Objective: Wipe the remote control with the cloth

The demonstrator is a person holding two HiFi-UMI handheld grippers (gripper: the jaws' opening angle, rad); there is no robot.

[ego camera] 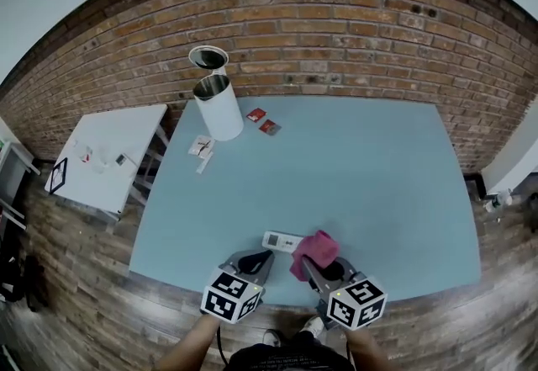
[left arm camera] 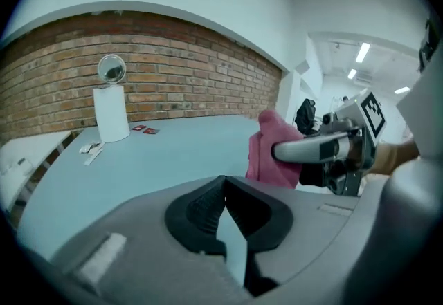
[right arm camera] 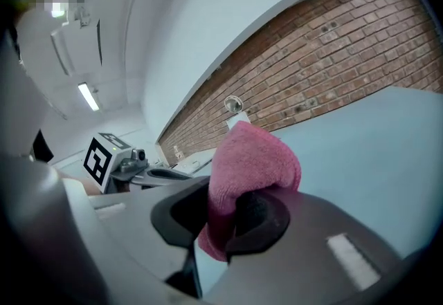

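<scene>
Left tongs (ego camera: 257,259) and right tongs (ego camera: 316,267) hovering side by side over near edge of table (ego camera: 361,176), pointing far, tilting slightly down. Left tongs pressing together, gripping nothing. Right tongs clamping pink cloth (ego camera: 313,248). Remote control (ego camera: 282,241) lying on table, just left of cloth.

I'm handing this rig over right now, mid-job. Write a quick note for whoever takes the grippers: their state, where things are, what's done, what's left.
Left gripper: shut, nothing between its jaws.
Right gripper: shut on the pink cloth.
Remote control: lies on the table near the front edge, just ahead of the left gripper, with the cloth by its right end.
Done: cloth is gripped.
Left: wipe the remote; neither gripper holds it.
</scene>
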